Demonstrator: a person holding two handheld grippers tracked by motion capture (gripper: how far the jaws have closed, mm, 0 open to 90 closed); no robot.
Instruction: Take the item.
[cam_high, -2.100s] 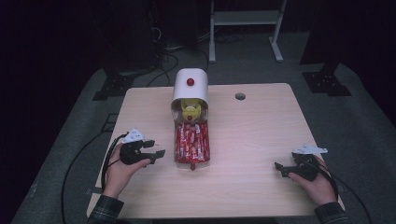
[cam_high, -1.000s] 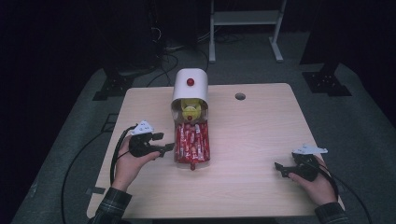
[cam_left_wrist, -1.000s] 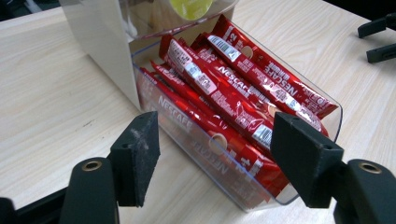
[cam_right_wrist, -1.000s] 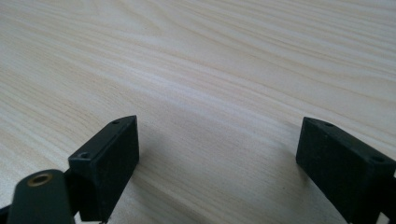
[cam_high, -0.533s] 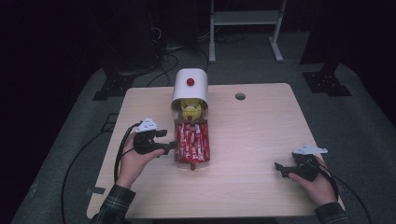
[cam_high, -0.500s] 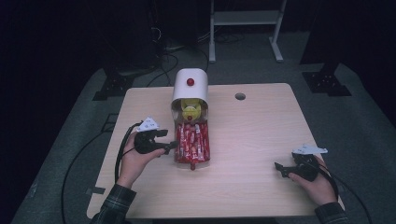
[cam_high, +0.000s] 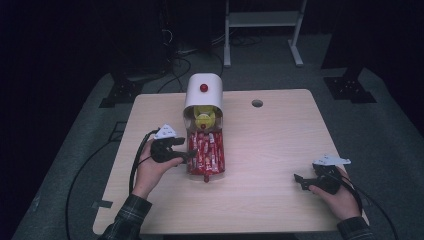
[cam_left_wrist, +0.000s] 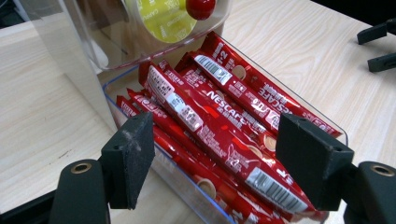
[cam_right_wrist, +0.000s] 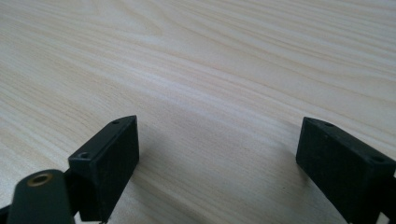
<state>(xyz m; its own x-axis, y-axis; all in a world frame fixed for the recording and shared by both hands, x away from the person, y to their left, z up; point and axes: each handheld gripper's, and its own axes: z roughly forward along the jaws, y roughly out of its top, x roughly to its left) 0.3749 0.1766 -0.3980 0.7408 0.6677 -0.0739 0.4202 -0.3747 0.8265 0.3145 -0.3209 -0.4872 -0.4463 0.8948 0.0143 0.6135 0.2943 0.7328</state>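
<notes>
Beside the clear plastic tray (cam_high: 218, 150) of red coffee stick sachets (cam_left_wrist: 219, 135), on its left as I stood looking down the pale wooden table (cam_high: 280, 135), the left gripper (cam_high: 186, 156) hovered with its jaws parted and nothing pinched between them. They had just been widening a little. From that gripper's own view the black pads (cam_left_wrist: 130, 156) stood either side of the tray's near end, the sachets lying lengthways in a heap between them but untouched. The tray ran out from under a white, round-topped dispenser (cam_high: 204, 92) with a red knob (cam_high: 204, 88) on its front, and a yellow disc (cam_left_wrist: 163, 16) showed behind the dispenser's clear lower wall, just above the far ends of the sachets. The tray sat on the table's left half, its open end pointing towards the person.

Well to the right of the tray, near the table's front corner, the right gripper (cam_high: 299, 180) rested in the person's hand, its jaws wide apart over bare wood (cam_right_wrist: 210, 93) and gripping nothing. A small round hole (cam_high: 257, 103) pierced the tabletop to the right of the dispenser.
</notes>
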